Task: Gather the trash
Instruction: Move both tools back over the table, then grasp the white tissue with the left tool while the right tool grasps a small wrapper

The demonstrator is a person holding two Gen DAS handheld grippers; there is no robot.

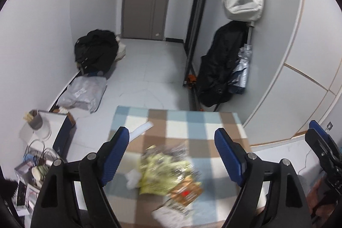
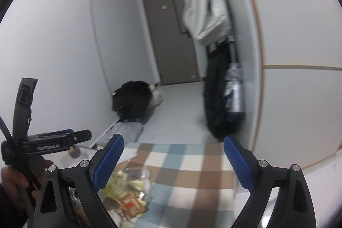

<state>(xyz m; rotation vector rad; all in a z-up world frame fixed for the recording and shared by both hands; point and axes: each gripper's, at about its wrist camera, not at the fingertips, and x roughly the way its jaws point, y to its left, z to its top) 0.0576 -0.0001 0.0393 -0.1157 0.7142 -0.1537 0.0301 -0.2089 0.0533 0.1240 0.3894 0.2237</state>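
Wrappers (image 1: 168, 174) are piled loose on the checked cloth (image 1: 192, 121), low between and just ahead of the left gripper (image 1: 171, 155) fingers, untouched by either pad. Jaws are seen wide on that side, nothing held. The right gripper (image 2: 173, 164) is also spread wide and empty; from its view the same pile sits low and to the left, beside the left finger (image 2: 109, 164), mostly outside the gap.

Risks, as judged from this:
- The pile is blurred in both views, so exact edges cannot be read. A closing stroke timed on this could miss or catch only one wrapper.
- The pile is made of several light pieces: yellow packets, a brown packet, white tissue. A single pinch is likely to lift the top piece and scatter the rest over the cloth.
- Cloth could be pinched along with the wrappers if the fingers are driven down too far, dragging the whole cover.
- The white paper strip (image 1: 142, 129), farther ahead near the left finger, could be left behind as it lies apart from the pile.
- The two grippers are close side by side; a converging reach on the same pile could knock them together.
- No bin or bag for the trash is identified in either view, so the drop point is unknown.
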